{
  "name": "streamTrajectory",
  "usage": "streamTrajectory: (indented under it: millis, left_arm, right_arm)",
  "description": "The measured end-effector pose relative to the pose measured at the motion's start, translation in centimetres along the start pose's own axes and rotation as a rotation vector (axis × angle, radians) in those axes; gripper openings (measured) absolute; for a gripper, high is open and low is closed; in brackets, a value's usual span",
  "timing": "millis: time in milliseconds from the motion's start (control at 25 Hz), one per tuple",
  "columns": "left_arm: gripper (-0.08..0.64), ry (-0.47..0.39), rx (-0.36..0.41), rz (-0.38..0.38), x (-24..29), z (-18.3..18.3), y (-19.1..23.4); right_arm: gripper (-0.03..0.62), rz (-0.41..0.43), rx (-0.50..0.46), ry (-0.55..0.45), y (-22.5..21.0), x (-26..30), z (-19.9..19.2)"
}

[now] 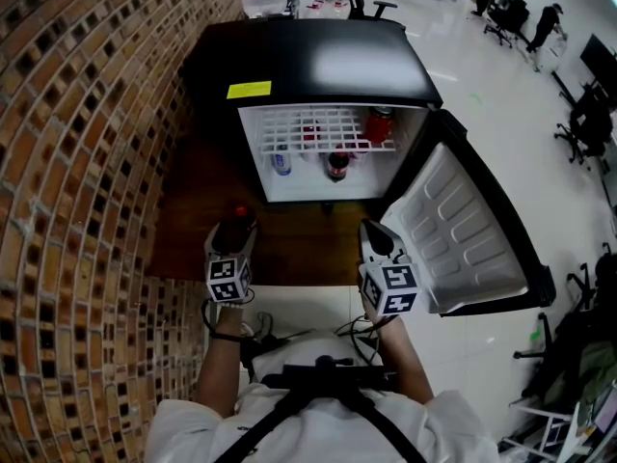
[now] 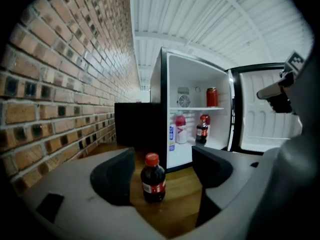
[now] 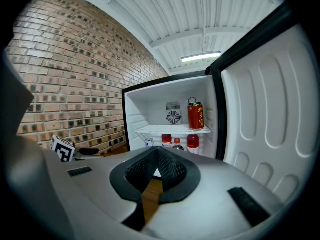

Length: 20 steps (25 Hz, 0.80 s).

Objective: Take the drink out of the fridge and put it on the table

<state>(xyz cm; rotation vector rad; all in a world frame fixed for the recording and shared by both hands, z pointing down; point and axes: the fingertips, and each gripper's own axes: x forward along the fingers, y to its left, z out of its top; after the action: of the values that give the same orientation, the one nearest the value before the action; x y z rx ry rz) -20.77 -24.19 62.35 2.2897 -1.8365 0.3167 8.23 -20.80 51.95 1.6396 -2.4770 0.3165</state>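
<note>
A small cola bottle (image 2: 152, 179) with a red cap stands upright on the wooden table (image 1: 289, 249) in front of the open mini fridge (image 1: 318, 66). My left gripper (image 2: 164, 166) is open around it, with a pad on each side and a gap to both. In the head view the bottle's cap (image 1: 241, 213) shows just beyond the left gripper (image 1: 234, 231). My right gripper (image 1: 376, 239) hovers over the table beside the fridge door, shut with nothing in it; its pads (image 3: 172, 169) meet at the tip.
The fridge door (image 1: 463, 230) is swung wide to the right. Inside are a red can (image 1: 379, 123) on the wire shelf, another cola bottle (image 1: 336, 165) and a white bottle (image 1: 281, 160) below. A brick wall (image 1: 87, 162) runs along the left.
</note>
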Motion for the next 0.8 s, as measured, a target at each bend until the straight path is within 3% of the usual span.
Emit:
streamTrajectory:
  millis: [80,200,240,320,520,800]
  left_arm:
    - [0.274,-0.059,0.026,-0.029,-1.6,2.9,-1.5]
    - [0.033,-0.144,0.049,-0.11,-3.1,7.0,-4.6]
    - [0.006,-0.155,0.061,-0.137,-3.4,7.9,-5.7]
    - [0.006,-0.141,0.078,-0.171,-3.5,8.9,-7.7]
    - [0.006,-0.115,-0.005,-0.266,-3.0,10.8,-11.8]
    - [0.006,-0.117,-0.043,-0.339,-2.1,12.5,-15.9]
  right_arm:
    - [0.011,-0.001,0.008,-0.003,-0.1,0.1,0.0]
    - [0.011,0.008,0.008,-0.01,0.1,0.3,0.3]
    - [0.011,0.011,0.007,-0.014,0.2,0.4,0.4]
    - [0.011,0.016,0.005,-0.019,0.3,0.4,0.6]
    - [0.011,0.004,0.006,-0.033,0.0,-0.2,0.9]
    - [0.011,-0.012,0.008,-0.05,-0.5,-1.0,1.2]
